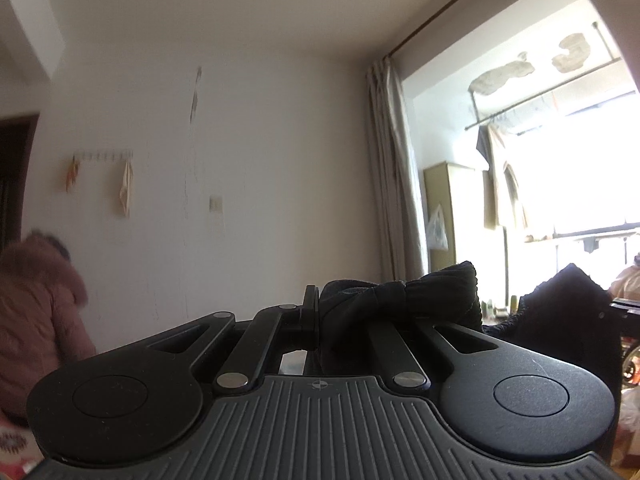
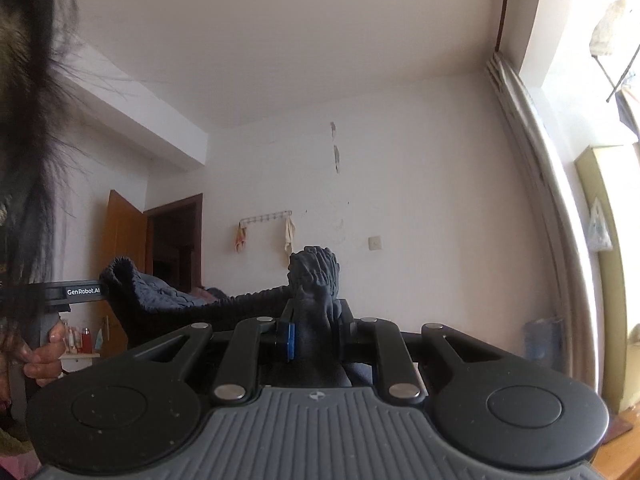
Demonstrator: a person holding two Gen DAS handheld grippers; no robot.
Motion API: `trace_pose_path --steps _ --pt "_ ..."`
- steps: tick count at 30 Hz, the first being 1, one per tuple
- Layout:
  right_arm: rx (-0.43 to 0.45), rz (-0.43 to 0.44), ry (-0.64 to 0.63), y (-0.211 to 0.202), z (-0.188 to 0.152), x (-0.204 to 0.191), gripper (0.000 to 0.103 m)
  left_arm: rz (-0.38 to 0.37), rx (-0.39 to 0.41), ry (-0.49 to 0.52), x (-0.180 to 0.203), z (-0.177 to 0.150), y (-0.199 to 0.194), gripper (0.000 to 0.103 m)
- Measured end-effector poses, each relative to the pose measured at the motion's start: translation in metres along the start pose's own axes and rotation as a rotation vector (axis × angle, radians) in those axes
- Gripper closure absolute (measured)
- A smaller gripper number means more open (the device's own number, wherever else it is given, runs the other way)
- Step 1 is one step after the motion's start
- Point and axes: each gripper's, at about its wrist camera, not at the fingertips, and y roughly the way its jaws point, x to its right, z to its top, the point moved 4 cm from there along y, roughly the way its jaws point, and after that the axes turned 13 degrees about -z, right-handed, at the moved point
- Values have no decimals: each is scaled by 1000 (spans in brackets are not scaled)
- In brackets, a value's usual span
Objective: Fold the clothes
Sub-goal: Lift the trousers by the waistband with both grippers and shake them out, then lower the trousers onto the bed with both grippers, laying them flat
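between the jaws of the right hand-held gripper (image 2: pixel 316 334) sits a bunched fold of a dark knit garment (image 2: pixel 316 276), clamped tight, its ribbed edge standing up above the blue-padded fingers. from that grip the knit runs off to the left as a sagging band to the left hand-held gripper (image 2: pixel 102 292), held in a hand (image 2: pixel 42 356), which is closed on the far end. in the left wrist view the left hand-held gripper (image 1: pixel 320 320) likewise pinches a gathered wad of the garment (image 1: pixel 400 296), the rest hanging away to the right. both cameras tilt up at the wall and ceiling, so no bed or tabletop shows and i cannot tell what lies under the cloth.

by my judgement the garment is held up in the air, stretched between two grips, which fits either shaking it out flat or carrying over a fold. whichever, the next move calls for keeping both grips firm and the span level so the knit does not slip or twist.

the only writing is "genrobot.ai" (image 2: pixel 83 291) in white on the left hand-held gripper's side. beyond, a hook rail (image 2: pixel 266 216) with two cloths hangs on the wall.
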Motion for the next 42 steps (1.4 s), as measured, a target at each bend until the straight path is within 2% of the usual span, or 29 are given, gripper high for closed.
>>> trace_pose_path --steps 3,7,16,22,29,35,38,39,41,42 --pt "-29 7 10 5 -8 5 84 6 -65 -55 -11 -17 19 102" --pt "-103 -10 27 38 -35 12 84 21 -169 -145 -34 -58 58 102" --pt "-304 -68 38 163 -115 36 86 102 -381 -221 -101 -167 162 102" --pt "-481 -123 11 259 -203 35 87 127 -534 -270 -151 -252 227 102" --pt "-700 -244 -31 347 -321 35 87 134 -700 -306 -204 -348 289 102" --pt "-862 -325 -42 390 -404 52 87 109 -784 -329 -221 -408 318 102" --pt "-890 -336 -13 396 -431 57 87 101 -811 -330 -228 -432 331 100" --pt "-900 -335 -6 399 -438 58 86 91 -825 -358 -231 -438 332 99" --pt "-943 -341 22 402 -449 63 84 68 -853 -419 -237 -449 335 81" --pt "-958 -347 35 405 -454 66 79 57 -867 -449 -240 -454 336 67"
